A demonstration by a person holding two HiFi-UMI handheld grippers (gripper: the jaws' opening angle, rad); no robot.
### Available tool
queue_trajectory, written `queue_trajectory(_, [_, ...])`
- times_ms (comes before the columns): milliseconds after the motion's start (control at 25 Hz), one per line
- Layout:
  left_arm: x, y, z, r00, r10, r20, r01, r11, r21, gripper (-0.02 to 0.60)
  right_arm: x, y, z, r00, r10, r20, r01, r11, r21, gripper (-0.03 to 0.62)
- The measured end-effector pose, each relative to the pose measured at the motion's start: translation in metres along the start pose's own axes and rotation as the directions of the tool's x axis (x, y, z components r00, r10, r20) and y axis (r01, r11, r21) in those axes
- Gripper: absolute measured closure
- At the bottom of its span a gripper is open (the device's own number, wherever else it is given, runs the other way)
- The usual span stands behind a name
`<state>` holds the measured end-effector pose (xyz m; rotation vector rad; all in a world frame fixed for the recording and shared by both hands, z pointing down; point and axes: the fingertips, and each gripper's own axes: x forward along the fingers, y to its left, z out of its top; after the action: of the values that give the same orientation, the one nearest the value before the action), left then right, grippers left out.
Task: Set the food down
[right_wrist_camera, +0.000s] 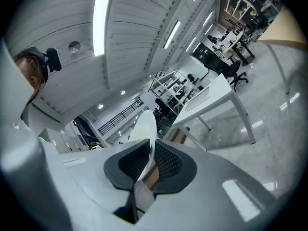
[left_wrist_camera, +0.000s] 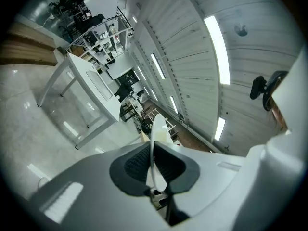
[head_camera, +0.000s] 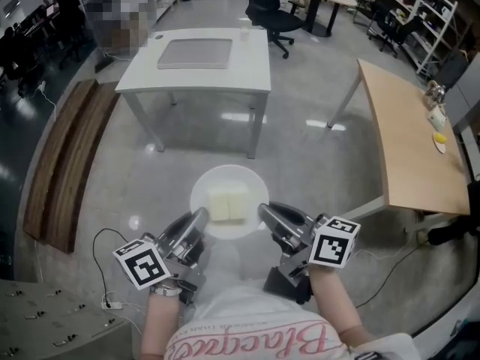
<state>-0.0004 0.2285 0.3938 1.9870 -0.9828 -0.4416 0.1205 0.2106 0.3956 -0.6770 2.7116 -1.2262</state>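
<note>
A white plate point(head_camera: 225, 177) hangs in the air in front of me over the grey floor. On it lie two pale yellow square pieces of food point(head_camera: 229, 205) side by side. My left gripper point(head_camera: 200, 217) is shut on the plate's left rim and my right gripper point(head_camera: 265, 213) is shut on its right rim. In the left gripper view the plate point(left_wrist_camera: 158, 126) shows edge-on, pinched between the dark ribbed pads point(left_wrist_camera: 137, 163) of the left gripper point(left_wrist_camera: 153, 166). The right gripper view shows the plate point(right_wrist_camera: 144, 125) the same way, clamped in the right gripper point(right_wrist_camera: 150, 161).
A white table point(head_camera: 251, 66) with a grey flat slab point(head_camera: 195, 53) stands ahead. A wooden table point(head_camera: 409, 141) with a small yellow thing point(head_camera: 440, 137) is at the right. A wooden bench point(head_camera: 67, 163) lies left, an office chair point(head_camera: 274, 13) behind, cables point(head_camera: 101, 272) on the floor.
</note>
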Motion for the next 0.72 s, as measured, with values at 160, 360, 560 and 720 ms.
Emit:
queue_trajectory(160, [0.029, 0.023, 0.031, 1.0, -0.007, -0.001, 0.007, 1.0, -0.028, 0.566, 0.03, -0.023, 0.029, 1.0, -0.021, 0.003, 0.021, 1.0, 0.02, 0.562])
queue_trajectory(360, [0.06, 0.046, 0.07, 0.999, -0.034, 0.003, 0.034, 0.998, -0.055, 0.567, 0.066, -0.042, 0.064, 0.999, -0.038, 0.009, 0.037, 0.999, 0.015, 0.562])
queue_trajectory(560, [0.08, 0.066, 0.105, 0.999, -0.042, 0.006, 0.042, 0.997, -0.068, 0.568, 0.098, -0.057, 0.09, 0.998, -0.062, 0.018, 0.062, 0.998, 0.022, 0.562])
queue_trajectory(720, [0.089, 0.084, 0.129, 0.999, -0.036, 0.008, 0.036, 0.997, -0.063, 0.568, 0.126, -0.067, 0.102, 0.998, -0.06, 0.017, 0.06, 0.998, 0.029, 0.562])
